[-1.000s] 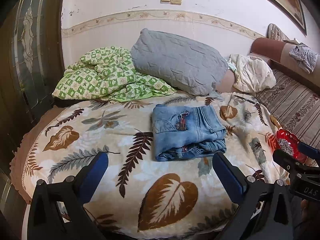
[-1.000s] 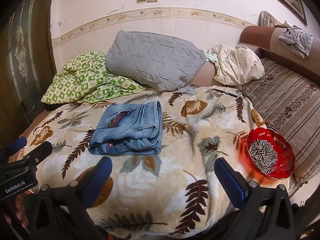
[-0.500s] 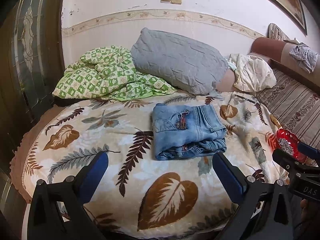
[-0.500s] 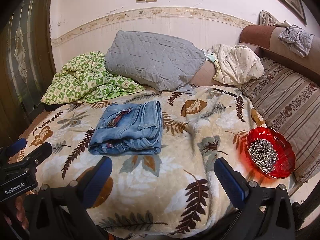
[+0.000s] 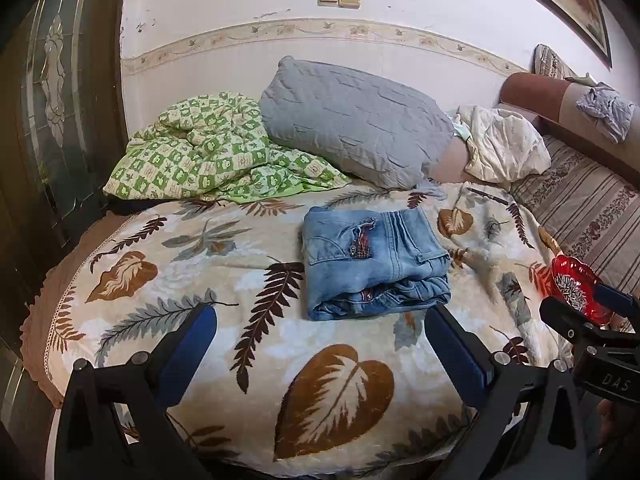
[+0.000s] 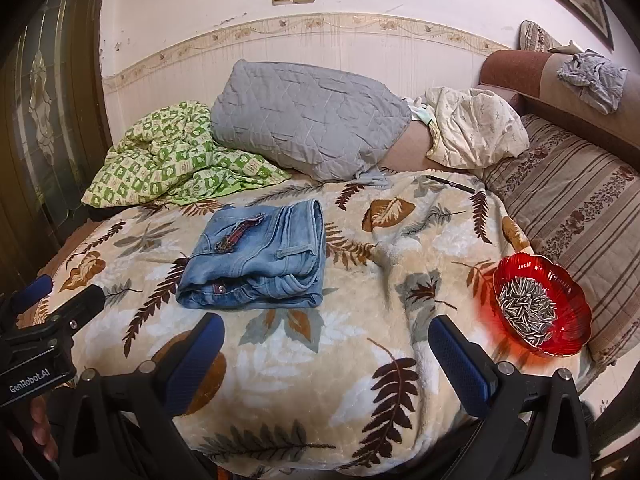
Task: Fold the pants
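Both tongs, left gripper (image 5: 320,344) and right gripper (image 6: 326,346), are hovering spread and empty; the folded jeans (image 5: 374,262) are lying just beyond, nearer the left one, long axis running left-right.

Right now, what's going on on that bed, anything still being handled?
Nothing is being held. The jeans lie folded in a compact bundle on the leaf-print blanket, so the fold looks done. The left gripper and right gripper both hover open near the bed's front edge, short of the jeans and touching nothing. A red bowl of sunflower seeds sits on the blanket to the right, and a gray pillow and a green checkered quilt lie behind.
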A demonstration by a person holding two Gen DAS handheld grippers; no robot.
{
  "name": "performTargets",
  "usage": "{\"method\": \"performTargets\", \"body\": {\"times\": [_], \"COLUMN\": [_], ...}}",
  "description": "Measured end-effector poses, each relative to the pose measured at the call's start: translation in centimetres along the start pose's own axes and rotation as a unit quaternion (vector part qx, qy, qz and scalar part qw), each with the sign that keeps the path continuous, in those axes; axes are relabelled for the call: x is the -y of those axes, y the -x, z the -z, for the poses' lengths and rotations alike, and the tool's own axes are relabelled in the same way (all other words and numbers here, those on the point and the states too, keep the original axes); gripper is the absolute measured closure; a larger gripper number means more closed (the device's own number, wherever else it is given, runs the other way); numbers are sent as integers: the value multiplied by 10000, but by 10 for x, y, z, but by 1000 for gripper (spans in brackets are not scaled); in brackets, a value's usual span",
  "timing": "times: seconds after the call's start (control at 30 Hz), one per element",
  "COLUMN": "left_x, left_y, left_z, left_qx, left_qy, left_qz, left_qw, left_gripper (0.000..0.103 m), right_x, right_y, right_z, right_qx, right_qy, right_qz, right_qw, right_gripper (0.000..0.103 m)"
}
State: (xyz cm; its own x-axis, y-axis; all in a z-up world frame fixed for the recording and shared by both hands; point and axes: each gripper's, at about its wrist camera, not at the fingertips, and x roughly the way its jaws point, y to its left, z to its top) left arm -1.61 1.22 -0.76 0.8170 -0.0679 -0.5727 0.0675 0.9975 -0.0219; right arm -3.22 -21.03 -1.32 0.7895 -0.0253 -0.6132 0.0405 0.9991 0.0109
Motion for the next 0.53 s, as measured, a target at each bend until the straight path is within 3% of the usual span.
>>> {"method": "performTargets", "body": {"times": [0.47, 0.53], "left_x": [-4, -6], "left_y": [4, 3], "left_z": [-1, -2], "left_qx": [82, 86], "left_qy": [109, 121], "left_qz": [-125, -7], "left_qw": [9998, 9999], "left_gripper": [0, 0], "right_x": [-1, -1], "right_y": [0, -1], "right_z": [1, 1], "right_qx": [-6, -7], "right_qy": [0, 1], "right_qz": [-2, 11], "right_qw": [10000, 10000], "right_gripper": [0, 0]}}
